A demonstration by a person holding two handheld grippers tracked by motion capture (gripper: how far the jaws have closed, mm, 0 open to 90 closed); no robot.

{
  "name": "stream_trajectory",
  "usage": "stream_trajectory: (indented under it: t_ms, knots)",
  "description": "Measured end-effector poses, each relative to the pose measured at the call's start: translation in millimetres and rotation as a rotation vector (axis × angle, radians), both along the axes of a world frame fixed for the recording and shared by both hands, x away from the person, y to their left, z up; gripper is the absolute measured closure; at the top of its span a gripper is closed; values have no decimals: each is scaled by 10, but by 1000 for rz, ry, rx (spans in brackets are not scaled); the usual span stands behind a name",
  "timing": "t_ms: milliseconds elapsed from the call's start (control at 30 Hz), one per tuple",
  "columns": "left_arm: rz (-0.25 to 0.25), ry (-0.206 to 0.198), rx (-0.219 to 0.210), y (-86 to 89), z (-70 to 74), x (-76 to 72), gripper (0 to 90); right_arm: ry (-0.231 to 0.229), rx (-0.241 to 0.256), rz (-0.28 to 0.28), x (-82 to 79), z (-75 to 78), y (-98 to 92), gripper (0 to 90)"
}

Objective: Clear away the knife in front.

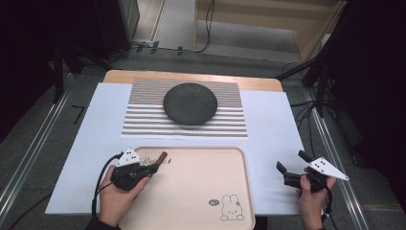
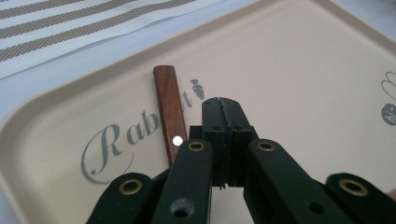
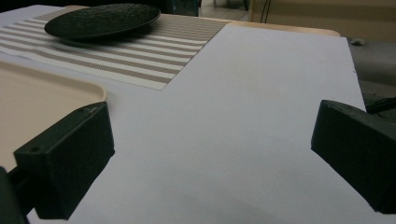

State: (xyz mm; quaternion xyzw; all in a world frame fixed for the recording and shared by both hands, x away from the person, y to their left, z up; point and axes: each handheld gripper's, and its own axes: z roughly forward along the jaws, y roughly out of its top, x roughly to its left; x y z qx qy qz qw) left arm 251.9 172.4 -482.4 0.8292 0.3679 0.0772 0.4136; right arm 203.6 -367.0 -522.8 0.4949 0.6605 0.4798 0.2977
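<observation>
A beige tray (image 1: 201,191) with a rabbit print lies at the near middle of the table. A slim brown wooden handle (image 1: 162,157) with a silver rivet rests on the tray's far left corner, across the word "Rabbit". My left gripper (image 1: 154,167) sits low over that corner. In the left gripper view its jaws (image 2: 224,105) are shut together, with the handle (image 2: 168,102) lying just left of them and passing under the gripper's body. My right gripper (image 1: 291,160) is open over the white sheet to the right of the tray, with nothing between its jaws (image 3: 212,149).
A dark round plate (image 1: 190,103) rests on a striped placemat (image 1: 143,120) beyond the tray; both lie on a white sheet (image 1: 273,124) covering the wooden table. Cables and dark stands surround the table on the floor.
</observation>
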Motion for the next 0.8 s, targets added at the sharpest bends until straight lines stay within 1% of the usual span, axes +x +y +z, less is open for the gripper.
stream_trajectory:
  t_ms: [33, 133, 167, 300, 433, 567, 733, 800]
  knots:
    - [-10, 2, 5, -24, 1, 12, 896, 0, 0, 0, 0, 0, -1, 0]
    - [-34, 2, 40, -98, -8, 42, 897, -1, -1, 0, 1, -1, 1, 0]
    - [-45, 4, 58, -120, -16, 53, 897, -1, 0, 1, 1, -1, 2, 0]
    - [-62, 21, 98, -182, -69, 87, 898, 0, -1, 1, 1, -1, 2, 0]
    - [-66, 37, 122, -211, -102, 102, 899, 0, -2, 2, 2, -1, 2, 0]
    - [-65, 38, 148, -208, -118, 113, 900, 1, -1, 1, 1, -1, 2, 0]
    - [-42, 41, 164, -179, -127, 118, 900, 1, -1, 2, 1, -1, 2, 0]
    - [-37, 43, 164, -162, -125, 124, 900, 2, -1, 2, 1, -1, 1, 0]
